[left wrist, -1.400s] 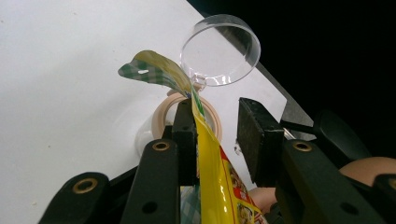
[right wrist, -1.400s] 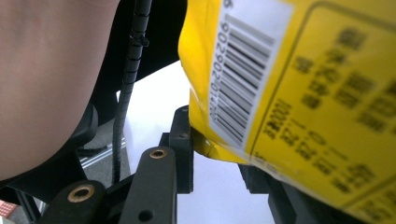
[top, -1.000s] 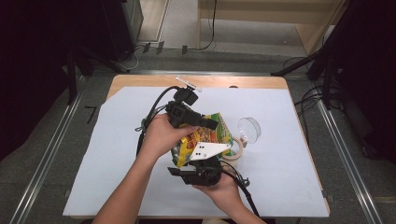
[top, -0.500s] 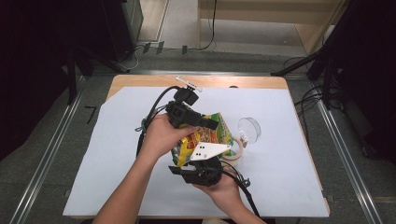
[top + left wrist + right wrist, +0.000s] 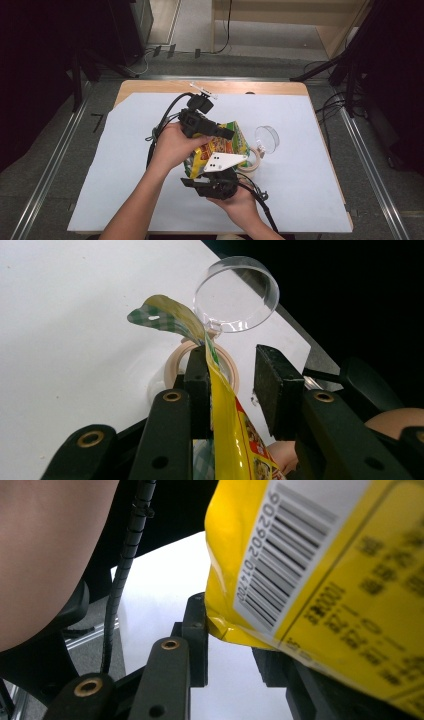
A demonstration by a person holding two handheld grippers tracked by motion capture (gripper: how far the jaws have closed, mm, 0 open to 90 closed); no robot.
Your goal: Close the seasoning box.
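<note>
A yellow snack bag [image 5: 225, 142] stands on edge between my two grippers above the white sheet [image 5: 125, 175]. My left gripper [image 5: 226, 134] comes at its top from the left. In the left gripper view the bag's top seam [image 5: 225, 405] lies against one pad, while the other pad stands well off it, so this gripper [image 5: 232, 385] is open. My right gripper [image 5: 202, 169] is under the bag's near end. In the right gripper view the barcode corner [image 5: 325, 570] sits between the jaws, dented against one pad and covering the other; this gripper [image 5: 232, 650] is shut on it.
A roll of beige tape [image 5: 252, 162] lies just right of the bag, and a clear round dish [image 5: 267, 139] stands beyond it. The left gripper's cable [image 5: 165, 120] loops to the left. The sheet's left and right parts are bare.
</note>
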